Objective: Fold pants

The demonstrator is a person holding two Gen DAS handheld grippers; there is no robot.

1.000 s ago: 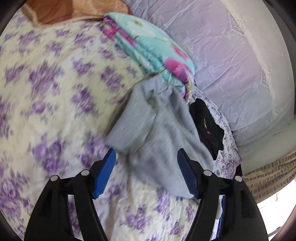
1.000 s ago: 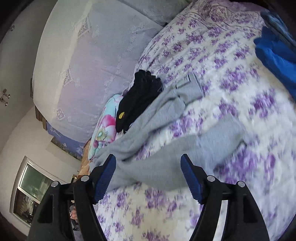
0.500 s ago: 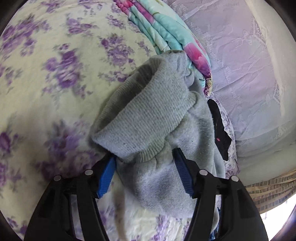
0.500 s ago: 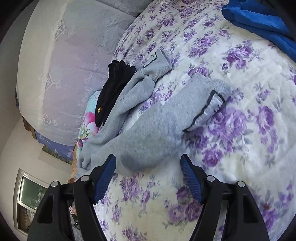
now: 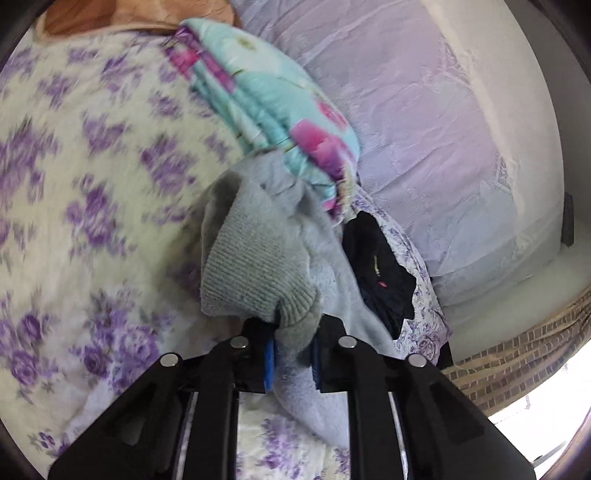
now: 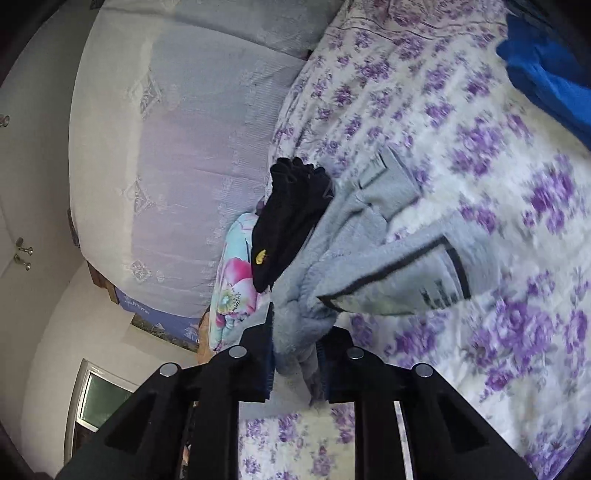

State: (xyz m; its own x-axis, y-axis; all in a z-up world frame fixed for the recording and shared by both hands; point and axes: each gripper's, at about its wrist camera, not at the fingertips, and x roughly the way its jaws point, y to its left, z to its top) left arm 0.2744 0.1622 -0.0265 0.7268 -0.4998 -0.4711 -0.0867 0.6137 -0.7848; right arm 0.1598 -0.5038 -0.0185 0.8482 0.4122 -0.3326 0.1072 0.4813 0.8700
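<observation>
The grey fleece pants (image 5: 325, 280) lie bunched on a bed with a purple-flowered cover (image 5: 74, 221). My left gripper (image 5: 291, 360) is shut on a ribbed leg cuff of the pants (image 5: 255, 284). My right gripper (image 6: 295, 360) is shut on a bunch of the grey pants (image 6: 369, 266) near a dark-trimmed pocket, with the waistband label lying further off. The blue pads are mostly hidden by cloth in both views.
A folded turquoise floral quilt (image 5: 273, 110) and a black garment (image 5: 380, 273) lie beside the pants by the padded headboard (image 5: 424, 129). A blue garment (image 6: 546, 74) lies at the far right of the bed (image 6: 517, 332). A brown blanket (image 5: 129, 14) lies beyond the quilt.
Both grippers were open over the pants; they have closed on the cloth, the left on the cuff and the right on a bunch near the pocket. The pants have gathered toward the grippers.
</observation>
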